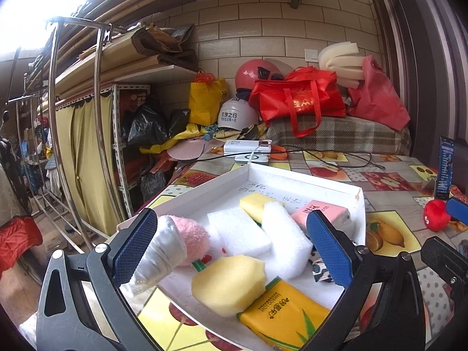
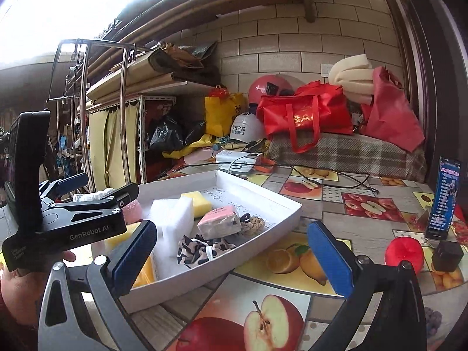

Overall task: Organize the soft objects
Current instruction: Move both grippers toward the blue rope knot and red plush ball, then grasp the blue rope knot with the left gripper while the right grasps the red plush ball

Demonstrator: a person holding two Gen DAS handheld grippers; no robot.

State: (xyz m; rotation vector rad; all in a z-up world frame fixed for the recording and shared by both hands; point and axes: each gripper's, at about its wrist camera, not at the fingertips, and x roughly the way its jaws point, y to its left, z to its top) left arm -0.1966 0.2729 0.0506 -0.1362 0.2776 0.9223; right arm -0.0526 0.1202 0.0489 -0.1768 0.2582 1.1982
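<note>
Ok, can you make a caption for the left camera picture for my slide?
Open left tongs hang over a white tray of sponges, foam and tissue packs, with a pink-and-white plush against one finger.

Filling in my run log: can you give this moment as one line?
left gripper: open over white tray | right gripper: open, empty, above table | red plush: outside tray, on table

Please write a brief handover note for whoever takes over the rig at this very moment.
Left gripper: open, over the white tray, the pink-and-white plush beside its left finger, not clamped.
Right gripper: open, empty, over the tray's near edge.
Done: sponges, foam blocks, tissue packs and hair ties lie in the tray.
Left: the red plush toy sits on the tablecloth right of the tray, probably the next pick.
</note>
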